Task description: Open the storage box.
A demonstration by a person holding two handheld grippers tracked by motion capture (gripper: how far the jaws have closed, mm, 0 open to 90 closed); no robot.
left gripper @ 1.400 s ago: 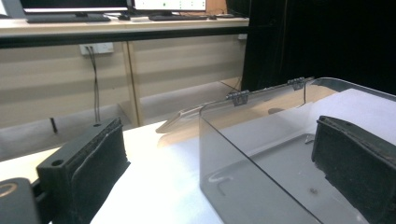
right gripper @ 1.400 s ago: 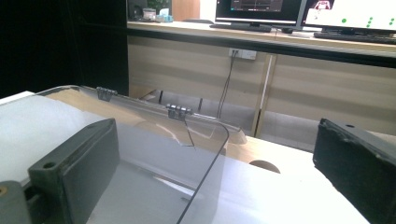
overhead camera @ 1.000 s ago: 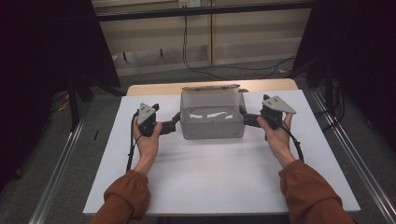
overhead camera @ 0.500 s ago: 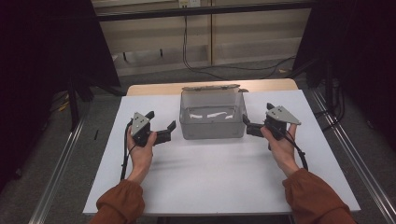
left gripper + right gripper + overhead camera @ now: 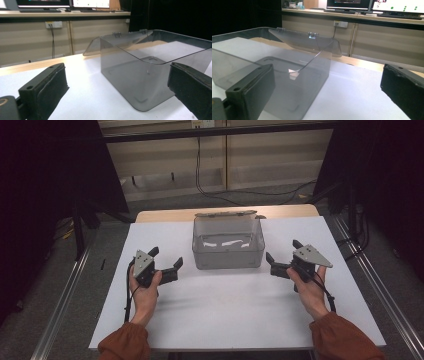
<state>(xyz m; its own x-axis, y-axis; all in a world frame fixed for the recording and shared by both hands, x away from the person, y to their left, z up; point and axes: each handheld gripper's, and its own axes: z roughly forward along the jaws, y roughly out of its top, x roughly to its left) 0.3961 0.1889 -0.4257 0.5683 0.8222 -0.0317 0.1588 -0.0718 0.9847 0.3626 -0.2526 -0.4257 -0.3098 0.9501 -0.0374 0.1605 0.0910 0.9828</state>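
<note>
A clear grey plastic box (image 5: 228, 245) stands on the white tabletop (image 5: 225, 310), its hinged lid (image 5: 226, 213) swung open behind it, and it looks empty. My left gripper (image 5: 166, 257) hovers to the box's front left, open, jaws pointing at it with nothing between them. My right gripper (image 5: 282, 249) mirrors it at the front right, also open and holding nothing. In the left gripper view the box (image 5: 150, 70) lies ahead, a little beyond the wide-apart jaws of the gripper (image 5: 117, 95). In the right gripper view the box (image 5: 274, 72) stands behind the left jaw of the gripper (image 5: 327, 95).
A strip of wooden table (image 5: 165, 215) shows behind the white sheet. Metal rails (image 5: 65, 300) run along both sides of the table. Cables (image 5: 235, 190) lie on the floor beyond. A bench with monitors (image 5: 387, 6) stands at the back.
Both grippers have drawn back from the sides of the box toward the person, and now sit farther apart from it. The box has stayed in place.
</note>
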